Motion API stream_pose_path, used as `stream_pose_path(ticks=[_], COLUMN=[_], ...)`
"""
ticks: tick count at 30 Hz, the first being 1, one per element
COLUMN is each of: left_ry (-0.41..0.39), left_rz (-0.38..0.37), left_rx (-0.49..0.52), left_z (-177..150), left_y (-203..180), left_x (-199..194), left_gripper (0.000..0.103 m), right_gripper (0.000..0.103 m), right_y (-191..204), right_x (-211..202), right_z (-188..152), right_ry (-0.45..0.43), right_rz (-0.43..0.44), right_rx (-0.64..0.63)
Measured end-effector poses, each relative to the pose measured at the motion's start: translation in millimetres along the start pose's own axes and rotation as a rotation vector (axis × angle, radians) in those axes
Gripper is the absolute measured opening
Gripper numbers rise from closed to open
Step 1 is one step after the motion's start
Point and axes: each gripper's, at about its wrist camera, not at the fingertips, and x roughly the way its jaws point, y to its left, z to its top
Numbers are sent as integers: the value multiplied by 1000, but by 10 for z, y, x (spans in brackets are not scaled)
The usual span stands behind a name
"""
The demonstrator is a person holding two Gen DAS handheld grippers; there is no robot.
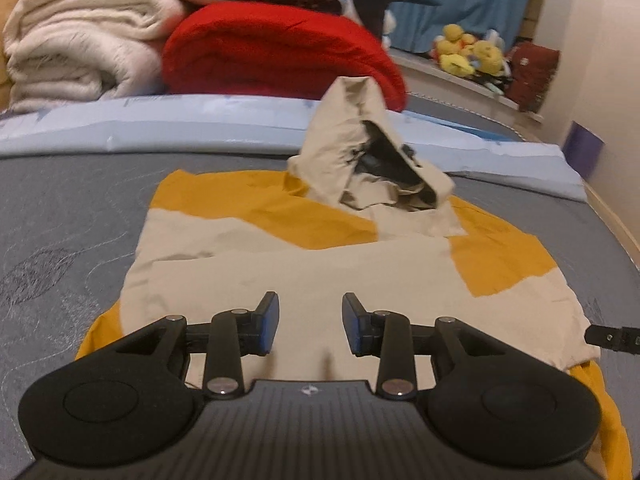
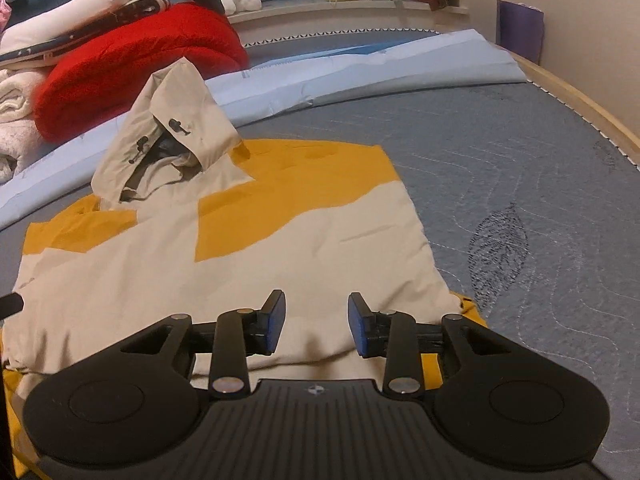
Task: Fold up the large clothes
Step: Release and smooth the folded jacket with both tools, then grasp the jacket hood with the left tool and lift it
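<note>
A beige and mustard-yellow hooded jacket (image 1: 304, 256) lies partly folded on the grey mattress (image 1: 68, 216). Its beige hood (image 1: 360, 148) stands up at the far end. The jacket also shows in the right wrist view (image 2: 224, 248), with the hood (image 2: 176, 120) at the upper left. My left gripper (image 1: 310, 324) is open and empty, just above the jacket's near edge. My right gripper (image 2: 316, 324) is open and empty over the jacket's near right corner. A tip of the right gripper (image 1: 612, 336) shows at the left wrist view's right edge.
A red blanket (image 1: 276, 52) and a cream blanket (image 1: 80, 40) are piled at the head of the bed. A light blue sheet (image 2: 360, 64) lies across the mattress behind the jacket. Plush toys (image 1: 468, 52) sit on a ledge. The wooden bed edge (image 2: 580, 100) runs along the right.
</note>
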Motion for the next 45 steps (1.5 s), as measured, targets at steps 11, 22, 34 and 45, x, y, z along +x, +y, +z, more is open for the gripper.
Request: stream_pose_path(ticks=[11,22,34,45], left_ry=[-34,-110,-140,-85], left_rz=[-30,-5,-111,-35], left_rx=[130,183,85,128], left_z=[-112,-77,563,1927], left_y=[-227,-355,-207,-520], left_x=[1,27,-106,1417], left_gripper=[53,52,25,25], right_gripper=[36,36,36,7], right_y=[-89,-176,-309,-347], right_x=[-76,-133,-343,-316], right_z=[-18,21,266,350], right_ry=[13,17,-42,-59], right_rz=[20,34,75,56], right_rx=[4,2,63,69])
